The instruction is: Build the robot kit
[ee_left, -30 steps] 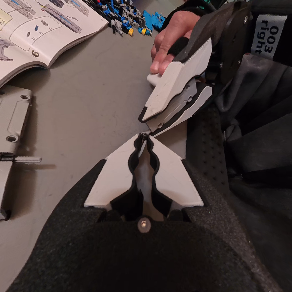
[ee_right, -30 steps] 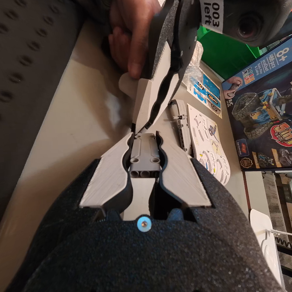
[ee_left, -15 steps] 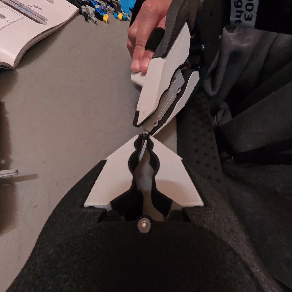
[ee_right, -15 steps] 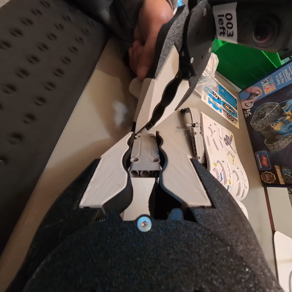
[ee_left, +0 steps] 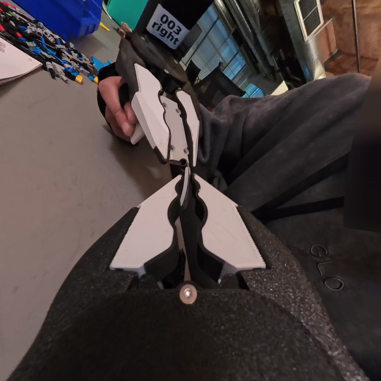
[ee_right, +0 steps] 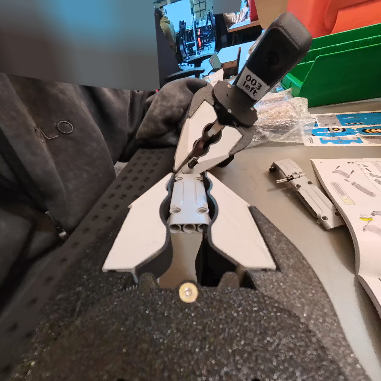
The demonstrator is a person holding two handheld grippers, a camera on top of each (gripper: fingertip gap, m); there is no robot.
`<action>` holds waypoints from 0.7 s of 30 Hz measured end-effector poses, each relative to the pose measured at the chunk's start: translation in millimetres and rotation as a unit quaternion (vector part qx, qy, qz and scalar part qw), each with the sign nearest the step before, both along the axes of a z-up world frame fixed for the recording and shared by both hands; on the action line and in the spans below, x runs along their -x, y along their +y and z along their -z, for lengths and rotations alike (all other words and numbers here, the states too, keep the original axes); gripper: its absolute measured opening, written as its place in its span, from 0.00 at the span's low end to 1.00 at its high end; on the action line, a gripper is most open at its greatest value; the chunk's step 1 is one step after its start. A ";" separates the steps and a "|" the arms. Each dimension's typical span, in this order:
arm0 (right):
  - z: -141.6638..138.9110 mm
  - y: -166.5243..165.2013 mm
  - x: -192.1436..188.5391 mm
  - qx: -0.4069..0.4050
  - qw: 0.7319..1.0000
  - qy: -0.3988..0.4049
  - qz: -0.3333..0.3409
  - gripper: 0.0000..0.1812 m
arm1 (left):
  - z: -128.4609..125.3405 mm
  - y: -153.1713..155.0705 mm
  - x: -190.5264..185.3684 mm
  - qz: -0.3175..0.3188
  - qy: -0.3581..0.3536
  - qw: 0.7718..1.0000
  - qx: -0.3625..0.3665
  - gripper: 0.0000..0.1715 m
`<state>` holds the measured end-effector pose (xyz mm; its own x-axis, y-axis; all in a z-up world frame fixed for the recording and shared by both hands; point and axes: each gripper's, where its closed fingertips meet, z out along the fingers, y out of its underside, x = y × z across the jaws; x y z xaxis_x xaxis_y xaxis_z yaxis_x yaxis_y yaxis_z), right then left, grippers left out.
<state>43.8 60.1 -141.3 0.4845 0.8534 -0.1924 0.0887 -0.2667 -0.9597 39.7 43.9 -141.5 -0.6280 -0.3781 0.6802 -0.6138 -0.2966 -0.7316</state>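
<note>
My right gripper (ee_right: 188, 174) is shut on a light grey studless panel (ee_right: 188, 198) that lies lengthwise between its fingers. My left gripper (ee_left: 186, 175) is shut on a small black pin (ee_left: 183, 162), which is held against the far end of that panel (ee_left: 175, 127). In the right wrist view the left gripper (ee_right: 189, 165) comes down from above, with the pin (ee_right: 192, 164) at its tips just past the panel's end. In the left wrist view the right gripper (ee_left: 179, 160) points down towards mine, tip to tip. Both are above the table's near edge.
A second grey panel with an axle (ee_right: 305, 191) lies on the grey table beside an open instruction booklet (ee_right: 360, 206). Behind are a sticker sheet (ee_right: 346, 129), a plastic bag (ee_right: 284, 115) and green bins (ee_right: 340, 72). A pile of small pieces (ee_left: 51, 51) lies far left. A dark sweatshirt (ee_right: 61, 144) is close. Left and right tips are no more than a few centimetres apart.
Both grippers have lifted and turned, so the views now look across the table into the room. They stay tip to tip, with the pin at the panel's end.
</note>
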 end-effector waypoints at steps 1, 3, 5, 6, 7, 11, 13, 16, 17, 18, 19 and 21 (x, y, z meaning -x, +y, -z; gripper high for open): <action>-0.1 1.3 -1.2 -0.007 1.000 -0.008 0.008 0.15 | -0.5 0.1 -0.2 0.000 0.005 1.000 0.007 0.02; -2.0 2.2 -3.0 -0.027 0.999 -0.026 0.020 0.16 | -3.2 0.7 -0.7 -0.004 0.010 1.000 0.022 0.01; -1.4 0.2 -4.4 -0.025 0.999 -0.037 0.019 0.15 | -5.0 0.2 -0.3 0.001 0.022 0.999 0.043 0.01; -1.7 -2.0 -3.4 -0.015 0.999 -0.034 0.012 0.15 | -5.5 -0.8 0.5 0.007 0.028 0.998 0.051 0.01; -2.2 -3.5 -2.4 -0.011 0.999 -0.032 0.008 0.15 | -6.3 -1.9 1.3 0.012 0.032 0.998 0.059 0.01; -11.3 -10.1 4.3 -0.058 0.998 -0.039 -0.011 0.15 | -15.8 -7.4 7.4 0.048 0.060 0.989 0.128 0.01; -16.2 -13.2 9.1 -0.089 0.995 -0.045 -0.019 0.15 | -20.0 -10.1 11.7 0.070 0.073 0.982 0.159 0.00; -16.5 -15.4 13.1 -0.133 0.988 -0.078 -0.020 0.15 | -20.0 -12.5 15.9 0.088 0.084 0.978 0.169 0.00; -17.2 -16.3 14.8 -0.144 0.986 -0.085 -0.021 0.15 | -20.4 -13.2 17.2 0.095 0.088 0.976 0.175 0.00; -16.3 -17.0 15.5 -0.146 0.985 -0.094 -0.023 0.15 | -19.4 -14.0 17.8 0.099 0.093 0.975 0.176 0.00; -15.0 -17.5 15.5 -0.145 0.984 -0.100 -0.025 0.15 | -18.5 -14.4 17.7 0.101 0.098 0.974 0.178 0.00; -14.2 -19.0 17.1 -0.140 0.985 -0.095 -0.032 0.15 | -18.1 -16.2 19.1 0.110 0.101 0.972 0.180 0.00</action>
<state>26.7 41.1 -127.1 0.4319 0.8903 0.1442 0.2820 0.0186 -0.9592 20.7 27.6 -123.4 -0.5059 0.0358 0.8618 -0.8119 -0.3572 -0.4618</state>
